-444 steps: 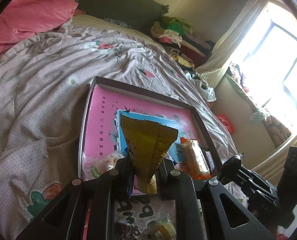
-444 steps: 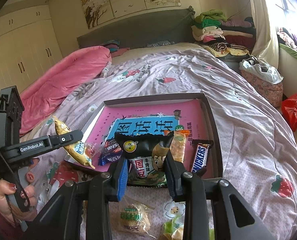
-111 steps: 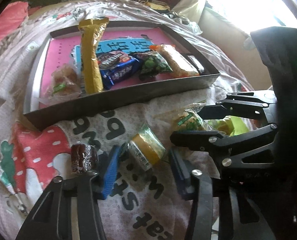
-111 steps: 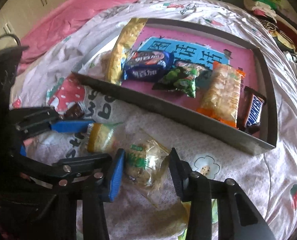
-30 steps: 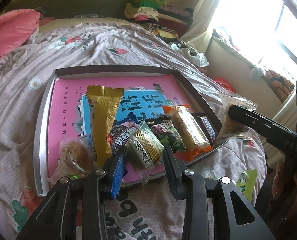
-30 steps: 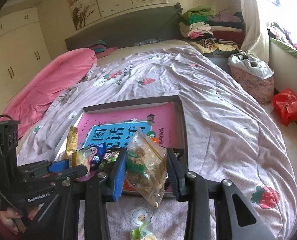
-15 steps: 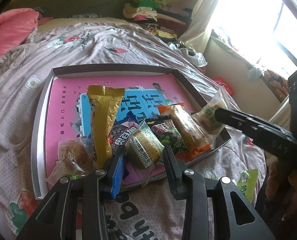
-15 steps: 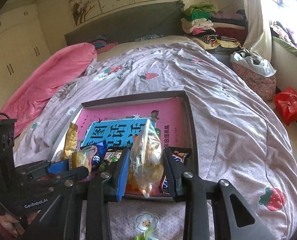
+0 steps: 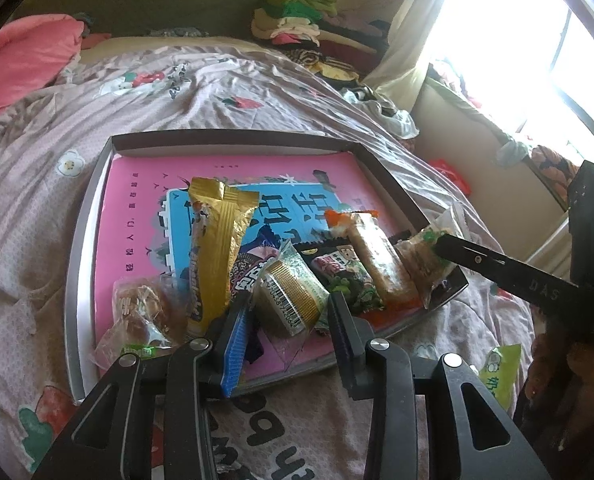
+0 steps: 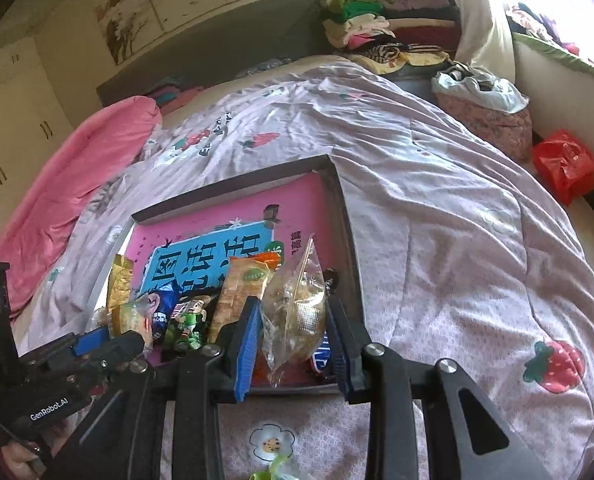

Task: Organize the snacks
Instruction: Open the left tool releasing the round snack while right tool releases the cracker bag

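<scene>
A dark shallow tray (image 9: 233, 136) with a pink book in it lies on the bed. In it are a gold bar (image 9: 217, 248), a blue cookie pack (image 9: 253, 272), a black-green pack (image 9: 345, 272), an orange cracker pack (image 9: 377, 260) and a clear pastry bag (image 9: 145, 316). My left gripper (image 9: 289, 312) is shut on a small gold-green cake (image 9: 289, 300), held over the tray's near edge. My right gripper (image 10: 293, 320) is shut on a clear bag of pastry (image 10: 293, 312), low over the tray's (image 10: 233, 188) right end, above a partly hidden Snickers bar (image 10: 321, 356).
A green packet (image 9: 501, 368) lies on the strawberry-print quilt (image 10: 457, 240) near me, outside the tray. A pink duvet (image 10: 77, 184) is at the far left. Folded clothes (image 10: 369, 28) are piled by the headboard. A red bag (image 10: 565, 164) sits on the floor at right.
My right gripper has come down and to the left with the clear pastry bag, from beside the tray to over its right end. The left gripper has kept still with the cake.
</scene>
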A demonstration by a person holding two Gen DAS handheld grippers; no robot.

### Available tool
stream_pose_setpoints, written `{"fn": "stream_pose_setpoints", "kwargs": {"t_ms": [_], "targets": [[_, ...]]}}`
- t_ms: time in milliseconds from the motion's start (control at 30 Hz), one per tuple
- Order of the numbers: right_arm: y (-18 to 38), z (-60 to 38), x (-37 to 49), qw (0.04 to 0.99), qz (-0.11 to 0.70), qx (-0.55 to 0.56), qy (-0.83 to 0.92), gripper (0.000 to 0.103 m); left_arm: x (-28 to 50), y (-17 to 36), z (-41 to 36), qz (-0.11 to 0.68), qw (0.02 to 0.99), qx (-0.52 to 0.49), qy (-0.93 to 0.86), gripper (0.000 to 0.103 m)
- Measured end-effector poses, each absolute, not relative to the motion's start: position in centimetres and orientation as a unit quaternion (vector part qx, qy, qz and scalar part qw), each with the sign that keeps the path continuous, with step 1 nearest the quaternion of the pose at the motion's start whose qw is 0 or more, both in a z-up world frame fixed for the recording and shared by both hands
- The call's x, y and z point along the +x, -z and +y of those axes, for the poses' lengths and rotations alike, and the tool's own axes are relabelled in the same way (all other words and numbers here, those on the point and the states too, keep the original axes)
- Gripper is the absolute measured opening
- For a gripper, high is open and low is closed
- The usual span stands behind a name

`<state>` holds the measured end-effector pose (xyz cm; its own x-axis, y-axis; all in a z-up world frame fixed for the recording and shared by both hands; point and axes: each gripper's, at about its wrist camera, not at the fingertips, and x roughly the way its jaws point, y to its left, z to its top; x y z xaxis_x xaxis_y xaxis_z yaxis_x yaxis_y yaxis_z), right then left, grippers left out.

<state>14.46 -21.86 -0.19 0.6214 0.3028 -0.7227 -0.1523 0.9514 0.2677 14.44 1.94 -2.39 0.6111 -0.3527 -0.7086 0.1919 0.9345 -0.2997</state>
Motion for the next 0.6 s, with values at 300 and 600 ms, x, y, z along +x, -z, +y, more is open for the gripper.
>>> {"fn": "stream_pose_setpoints", "kwargs": {"t_ms": [300, 600], "targets": [[0.73, -20.94, 14.21, 0.891, 0.426, 0.081, -0.138, 0.033, 14.64, 2.49, 2.2, 0.414, 0.893, -0.098, 0.148, 0.04], [0.58, -20.86, 14.07, 0.891, 0.427, 0.077, -0.131, 0.033, 14.83, 2.67, 2.85, 0.411, 0.896, -0.102, 0.133, 0.041]]}}
